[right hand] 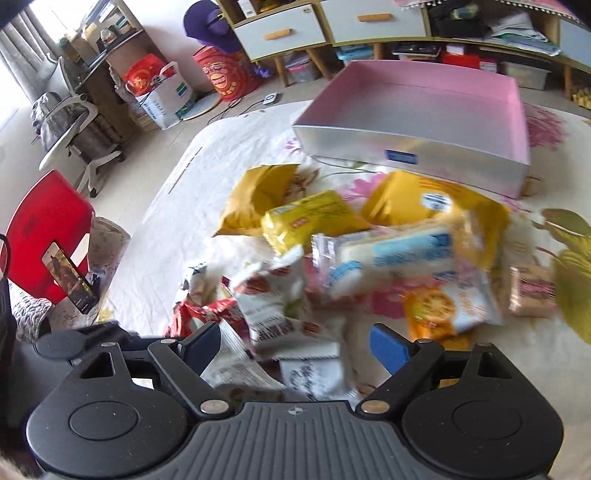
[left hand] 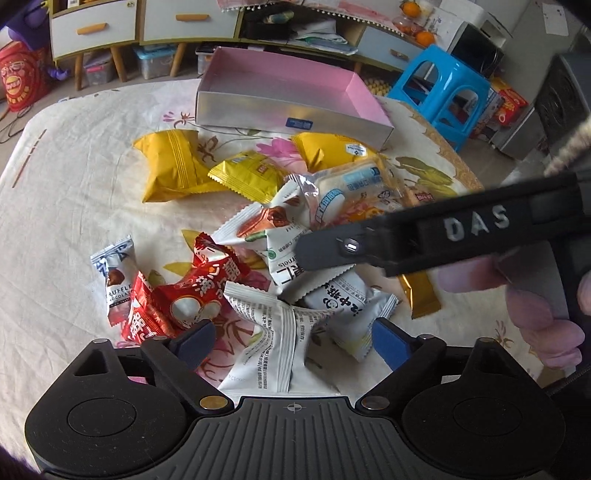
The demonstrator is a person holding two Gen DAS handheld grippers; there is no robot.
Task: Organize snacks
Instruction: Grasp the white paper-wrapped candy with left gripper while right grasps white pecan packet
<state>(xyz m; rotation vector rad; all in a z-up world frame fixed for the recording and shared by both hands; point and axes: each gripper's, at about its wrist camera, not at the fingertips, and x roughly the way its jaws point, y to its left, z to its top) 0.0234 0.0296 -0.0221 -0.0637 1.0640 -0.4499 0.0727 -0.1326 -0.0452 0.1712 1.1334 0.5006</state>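
Observation:
A heap of wrapped snacks lies on a floral cloth: yellow packets (left hand: 173, 168), a clear-wrapped white cake (left hand: 354, 184), red packets (left hand: 192, 291), white packets (left hand: 269, 339) and a truffle chocolate (left hand: 118, 280). Behind the heap stands an empty pink-lined silver box (left hand: 288, 96), also in the right wrist view (right hand: 417, 110). My left gripper (left hand: 293, 343) is open, low over the white packets. My right gripper (right hand: 295, 349) is open above the heap's near side; its black body (left hand: 443, 236) crosses the left wrist view from the right. The right wrist view is blurred.
A blue plastic stool (left hand: 443, 92) stands beyond the table's right corner. A red chair (right hand: 44, 229) with a phone on it is at the left. Cabinets (left hand: 147, 26) and storage bins line the far wall. A gold wrapper (left hand: 421, 295) lies at the heap's right.

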